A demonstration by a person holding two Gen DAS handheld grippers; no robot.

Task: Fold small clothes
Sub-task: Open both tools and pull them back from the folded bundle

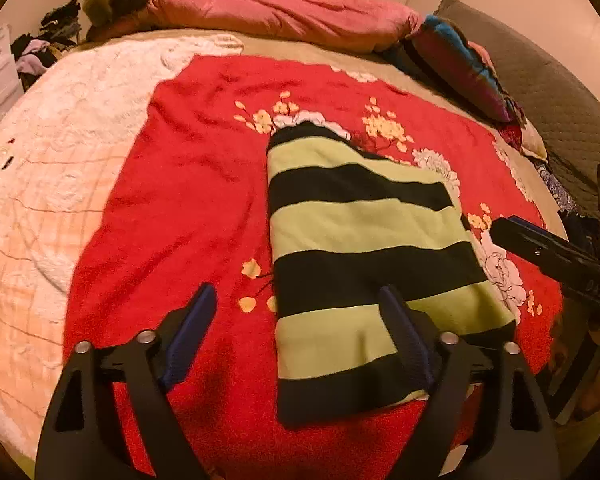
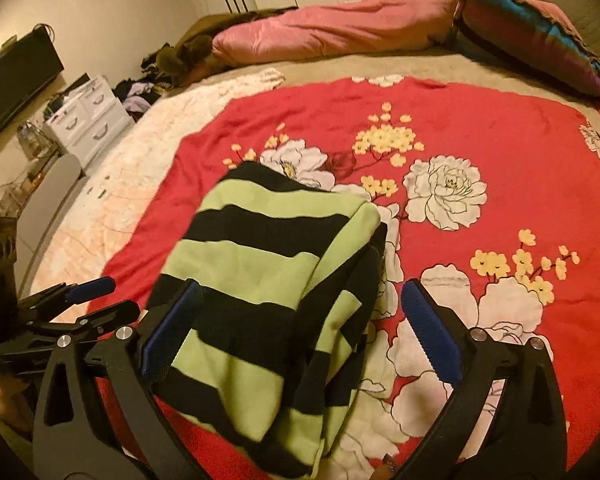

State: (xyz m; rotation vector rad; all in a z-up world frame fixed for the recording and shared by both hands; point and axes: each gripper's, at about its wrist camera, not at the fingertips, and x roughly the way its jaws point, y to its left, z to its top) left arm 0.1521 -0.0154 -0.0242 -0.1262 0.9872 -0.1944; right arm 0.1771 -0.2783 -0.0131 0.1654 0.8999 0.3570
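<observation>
A small garment with green and black stripes [image 1: 364, 240] lies folded into a long rectangle on a red flowered blanket [image 1: 180, 208]. My left gripper [image 1: 298, 300] is open just above the garment's near left corner, one blue finger on each side of its left edge. My right gripper [image 2: 300, 300] is open over the garment's near right part [image 2: 260, 280], where a folded layer bulges up. The right gripper's body [image 1: 556, 256] shows at the right edge of the left wrist view. The left gripper [image 2: 80, 300] shows at the left of the right wrist view.
The blanket lies on a bed with a white quilt [image 1: 40, 184] to the left. A pink duvet [image 1: 276, 12] and striped pillows [image 1: 456, 56] lie along the far side. White drawers [image 2: 88, 120] and a black screen [image 2: 16, 76] stand beyond the bed's left side.
</observation>
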